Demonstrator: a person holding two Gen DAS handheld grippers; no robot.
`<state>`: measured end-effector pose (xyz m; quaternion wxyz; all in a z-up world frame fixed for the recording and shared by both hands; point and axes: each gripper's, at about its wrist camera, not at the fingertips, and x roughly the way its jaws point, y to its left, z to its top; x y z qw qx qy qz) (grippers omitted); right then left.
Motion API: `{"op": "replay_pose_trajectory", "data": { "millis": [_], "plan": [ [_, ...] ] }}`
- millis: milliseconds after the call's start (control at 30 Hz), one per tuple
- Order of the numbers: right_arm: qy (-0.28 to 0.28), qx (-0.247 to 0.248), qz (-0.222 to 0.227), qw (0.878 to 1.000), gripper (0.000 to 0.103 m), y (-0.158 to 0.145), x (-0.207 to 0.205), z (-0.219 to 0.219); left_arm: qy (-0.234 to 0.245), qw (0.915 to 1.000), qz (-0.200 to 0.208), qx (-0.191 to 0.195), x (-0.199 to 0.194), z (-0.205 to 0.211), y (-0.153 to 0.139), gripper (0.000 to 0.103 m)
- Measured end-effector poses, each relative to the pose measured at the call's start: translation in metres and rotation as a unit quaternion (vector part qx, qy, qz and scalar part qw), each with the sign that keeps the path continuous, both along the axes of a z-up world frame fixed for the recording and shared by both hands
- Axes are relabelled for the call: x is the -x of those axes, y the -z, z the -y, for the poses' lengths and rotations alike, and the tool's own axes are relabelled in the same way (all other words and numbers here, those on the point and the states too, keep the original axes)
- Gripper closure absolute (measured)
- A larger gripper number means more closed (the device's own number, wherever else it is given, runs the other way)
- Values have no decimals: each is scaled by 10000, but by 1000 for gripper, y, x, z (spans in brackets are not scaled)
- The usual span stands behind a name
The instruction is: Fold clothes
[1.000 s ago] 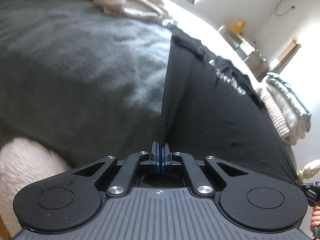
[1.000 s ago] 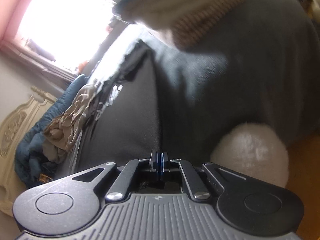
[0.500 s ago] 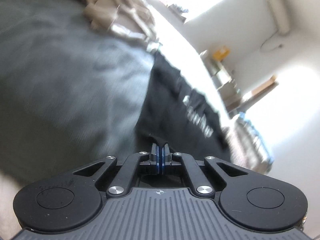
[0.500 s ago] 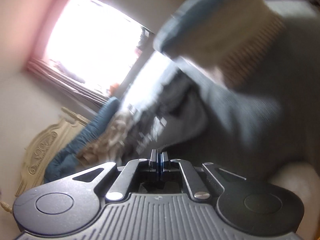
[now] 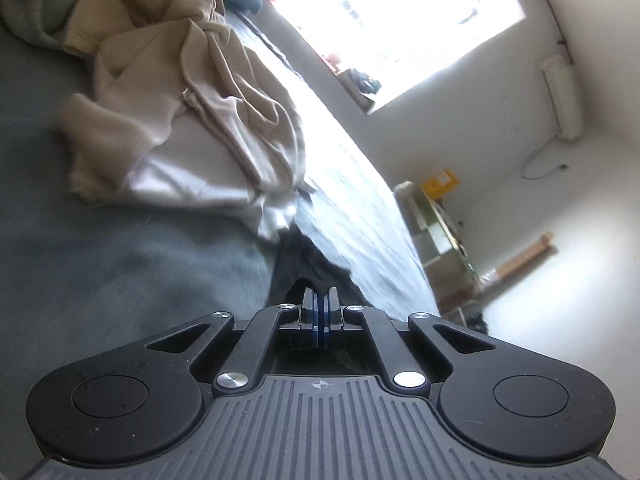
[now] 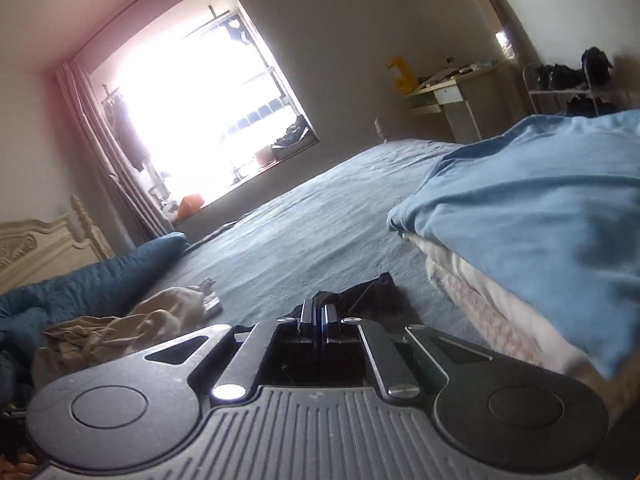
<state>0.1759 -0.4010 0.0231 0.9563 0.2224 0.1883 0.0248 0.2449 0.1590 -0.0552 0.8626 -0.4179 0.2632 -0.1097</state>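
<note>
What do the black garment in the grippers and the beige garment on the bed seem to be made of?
Black garment: probably thin, matte knit fabric; it droops limply.
Beige garment: seemingly soft woven cloth with a slight sheen; it crumples in rounded folds on the grey bed cover.

We see a bedroom, daylight only. Big window (image 6: 208, 92) blown out white, curtain (image 6: 104, 152) bunched along its left edge, clutter on the sill. Walls plain grey-white. Bed (image 6: 320, 216) covered in grey-blue bedding, carved cream headboard (image 6: 44, 248) at the left edge. Pale desk (image 6: 456, 96) against the far wall beside a yellow box (image 6: 400, 74). Metal rack (image 6: 568, 92) with dark items near the right wall. Wall-mounted white unit (image 5: 562, 96) with a trailing cable.
</note>
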Motion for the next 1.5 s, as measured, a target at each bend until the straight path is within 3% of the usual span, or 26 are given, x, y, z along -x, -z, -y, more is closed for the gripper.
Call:
{"op": "replay_pose_trajectory", "data": {
  "millis": [300, 500, 633, 667, 700, 733, 767, 833, 900, 1100, 1300, 1433, 1500],
  "plan": [
    [375, 1241, -107, 9915, 100, 27, -115, -36, -17, 9998, -69, -163, -100, 14, 24, 103],
    [493, 1573, -331, 9858, 100, 56, -174, -38, 60, 9991, -134, -398, -143, 21, 43, 102],
    [482, 1429, -725, 9859, 98, 83, -213, -29, 257, 9983, -205, -471, -157, 24, 53, 100],
    [418, 1222, -925, 9873, 97, 91, -224, -22, 295, 9981, -243, -473, -160, 25, 55, 91],
    [379, 948, -1124, 9884, 95, 98, -232, -14, 320, 9982, -311, -391, -161, 23, 56, 77],
    [339, 712, -1288, 9885, 84, 104, -237, -7, 343, 9982, -383, -296, -161, 21, 57, 71],
    [290, 624, -1313, 9889, 78, 104, -237, -5, 332, 9987, -349, -191, -159, 17, 55, 67],
    [190, 505, -1309, 9899, 54, 102, -235, -3, 299, 9992, -249, 20, -154, 10, 51, 60],
    [170, 512, -1267, 9905, 40, 94, -229, -6, 195, 9993, -227, 245, -148, 1, 45, 51],
    [166, 1449, -1589, 9765, 37, 69, -215, -32, 14, 9991, -23, 426, -109, -15, 15, 48],
    [-84, 2068, -1289, 9698, 36, 23, -140, -55, 300, 9992, -123, -252, -31, -13, -11, 46],
    [-535, 1679, -773, 9813, 36, -11, -53, -53, 930, 9942, -229, -497, 24, 12, -4, 46],
    [-849, 853, -763, 9898, 35, -22, -14, -39, 1211, 9919, -284, -272, 40, 25, 7, 45]
  ]
}}
